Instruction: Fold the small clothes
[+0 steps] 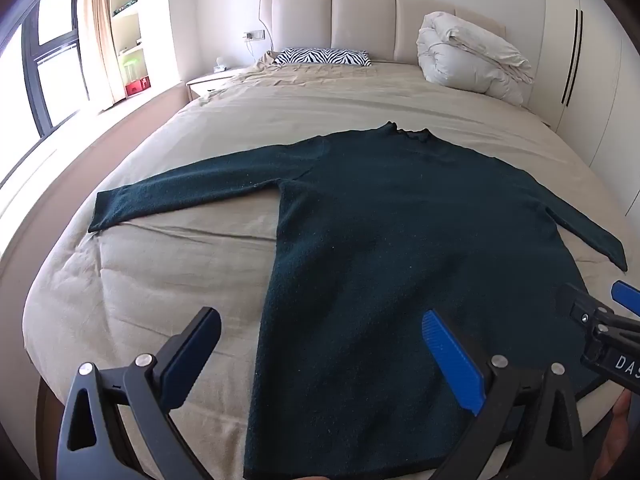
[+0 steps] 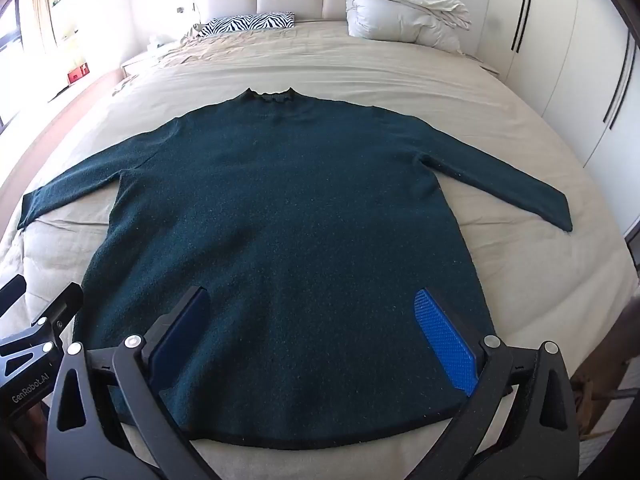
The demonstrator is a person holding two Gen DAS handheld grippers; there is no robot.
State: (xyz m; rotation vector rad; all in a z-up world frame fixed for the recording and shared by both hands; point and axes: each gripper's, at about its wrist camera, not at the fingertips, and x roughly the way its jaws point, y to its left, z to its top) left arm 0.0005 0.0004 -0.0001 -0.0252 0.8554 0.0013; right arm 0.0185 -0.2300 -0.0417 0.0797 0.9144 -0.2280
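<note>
On the bed (image 2: 520,280) the dark green sweater (image 2: 288,216) lies flat, sleeves out, collar toward the headboard; no fold made yet.
You've got both grippers, left gripper (image 1: 320,364) & right gripper (image 2: 316,344), hovering over the hem w/ jaws wide, empty. Next, prob. pinch a sleeve cuff (image 2: 556,212) & bring it across the body.

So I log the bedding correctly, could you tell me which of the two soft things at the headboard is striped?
The flat zebra pillow, lying left of centre; the bulky folded duvet on the right is plain white.
</note>
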